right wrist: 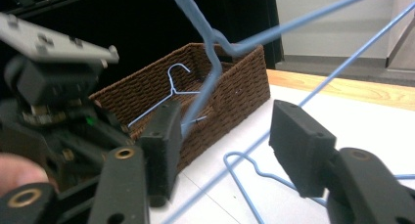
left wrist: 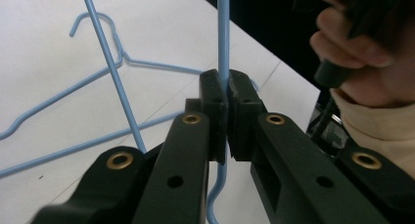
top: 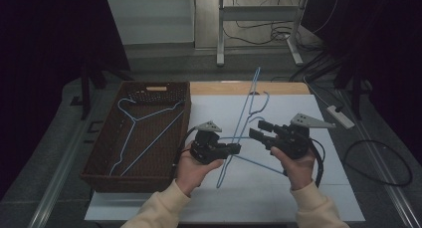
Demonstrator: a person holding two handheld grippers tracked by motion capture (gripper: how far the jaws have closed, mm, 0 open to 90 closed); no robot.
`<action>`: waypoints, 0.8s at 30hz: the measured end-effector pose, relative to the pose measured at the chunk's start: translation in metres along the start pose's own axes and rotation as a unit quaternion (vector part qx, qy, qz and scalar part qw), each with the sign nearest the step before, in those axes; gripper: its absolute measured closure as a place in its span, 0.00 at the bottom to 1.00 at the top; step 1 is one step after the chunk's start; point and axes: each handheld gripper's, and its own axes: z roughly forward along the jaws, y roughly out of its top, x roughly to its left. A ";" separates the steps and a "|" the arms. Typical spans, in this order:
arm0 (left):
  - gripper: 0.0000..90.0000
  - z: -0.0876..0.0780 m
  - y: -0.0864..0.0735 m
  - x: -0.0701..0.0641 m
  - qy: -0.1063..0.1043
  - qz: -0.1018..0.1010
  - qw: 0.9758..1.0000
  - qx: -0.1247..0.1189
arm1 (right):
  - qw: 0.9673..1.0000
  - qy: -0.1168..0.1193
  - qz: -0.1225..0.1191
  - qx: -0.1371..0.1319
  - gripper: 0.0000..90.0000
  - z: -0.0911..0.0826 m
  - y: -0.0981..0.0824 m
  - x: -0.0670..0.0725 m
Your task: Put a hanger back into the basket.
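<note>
A blue wire hanger [top: 247, 106] stands tilted above the white table [top: 278, 203]. My left gripper [top: 236, 148] is shut on its wire, and the left gripper view shows the pads [left wrist: 215, 94] pinching the thin blue rod [left wrist: 223, 33]. My right gripper [top: 255, 129] is open just to the right of it. In the right gripper view the hanger's twisted neck [right wrist: 210, 82] hangs between my spread jaws, close to the left one, with no pad touching it. A second blue hanger [left wrist: 156, 64] lies flat on the table below.
A brown wicker basket [top: 129, 182] sits at the table's left with another blue hanger [top: 137, 119] inside. A white power strip [top: 341, 116] and loose cables lie to the right. A metal stand is beyond the far edge.
</note>
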 end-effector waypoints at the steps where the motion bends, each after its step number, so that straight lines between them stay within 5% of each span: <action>1: 0.97 -0.004 0.001 -0.001 -0.002 0.001 1.000 -0.001 | 1.000 0.001 -0.003 0.000 0.45 -0.002 -0.001 -0.001; 10: 0.97 -0.030 0.009 0.004 -0.003 0.008 1.000 0.005 | 1.000 -0.003 -0.006 -0.009 0.36 -0.024 -0.014 -0.019; 24: 0.97 -0.080 0.013 0.023 0.014 0.018 1.000 0.006 | 0.997 -0.073 -0.003 0.033 0.33 -0.047 -0.045 -0.053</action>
